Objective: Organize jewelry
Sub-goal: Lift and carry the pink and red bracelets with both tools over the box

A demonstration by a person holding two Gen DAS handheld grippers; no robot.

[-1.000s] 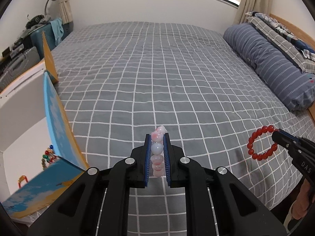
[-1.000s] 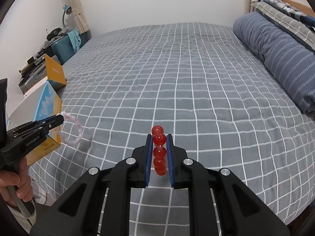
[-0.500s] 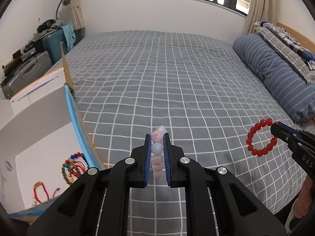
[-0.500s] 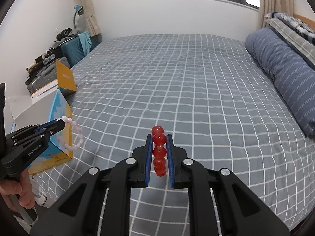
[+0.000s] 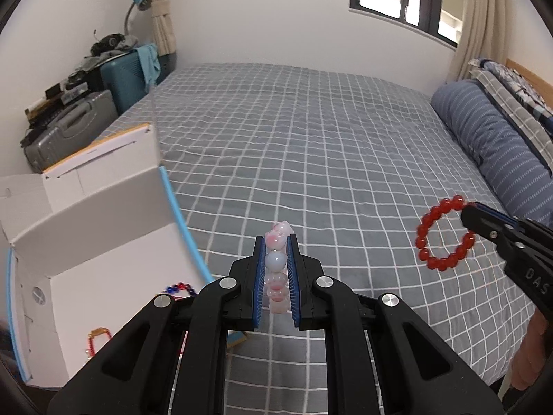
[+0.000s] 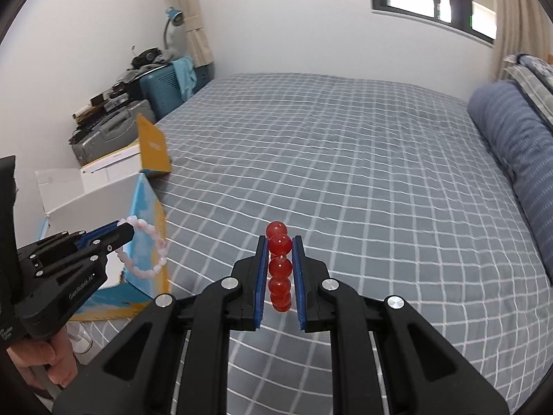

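Bracelets carried in both grippers above the grey checked bed [image 5: 311,159], beside the open box.

The left gripper [image 5: 276,266] pinches a pale pink bead bracelet [image 5: 275,269] edge-on, jaws nearly together; the right gripper [image 6: 280,269] likewise clamps a red bead bracelet [image 6: 279,269], its loop hanging free. Both are held clear of the bedding, likely so the loops swing freely on the way to the white cardboard box [image 5: 103,228] at the left, where other beaded pieces [image 5: 178,288] already lie.
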